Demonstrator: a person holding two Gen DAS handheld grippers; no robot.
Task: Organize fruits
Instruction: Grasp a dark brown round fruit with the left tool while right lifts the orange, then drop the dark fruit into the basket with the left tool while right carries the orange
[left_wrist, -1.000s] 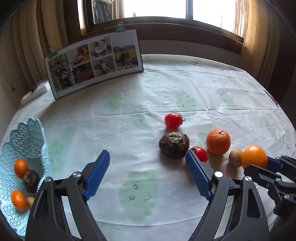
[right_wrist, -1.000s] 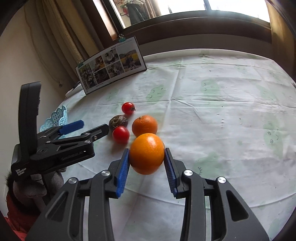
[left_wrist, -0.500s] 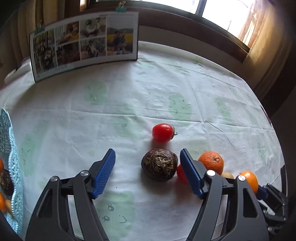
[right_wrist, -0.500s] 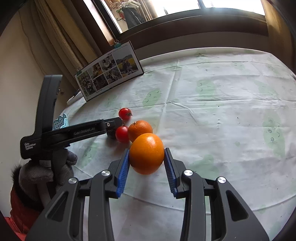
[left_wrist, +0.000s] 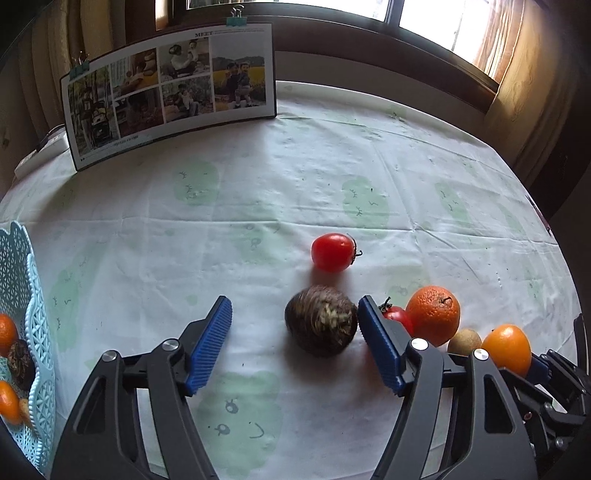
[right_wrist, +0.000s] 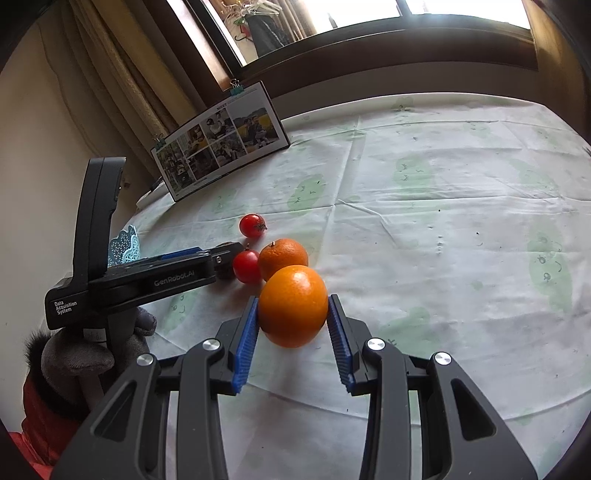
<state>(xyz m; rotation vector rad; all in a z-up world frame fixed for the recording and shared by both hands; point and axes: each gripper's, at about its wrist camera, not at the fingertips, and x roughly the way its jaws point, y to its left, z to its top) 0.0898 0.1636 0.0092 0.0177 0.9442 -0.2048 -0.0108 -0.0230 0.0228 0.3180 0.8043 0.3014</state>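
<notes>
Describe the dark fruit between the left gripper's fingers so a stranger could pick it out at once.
On the white tablecloth, in front of the propped photo board, a row of fruit runs to the right. The dark brown fruit sits at its left end, between the open left gripper fingers. It alone is dull, rough and brown-black; its neighbours are glossy red tomatoes or oranges.

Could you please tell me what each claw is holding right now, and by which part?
The right claw grips the orange by its opposite sides. The left claw is open around the dark brown fruit, holding nothing.
</notes>
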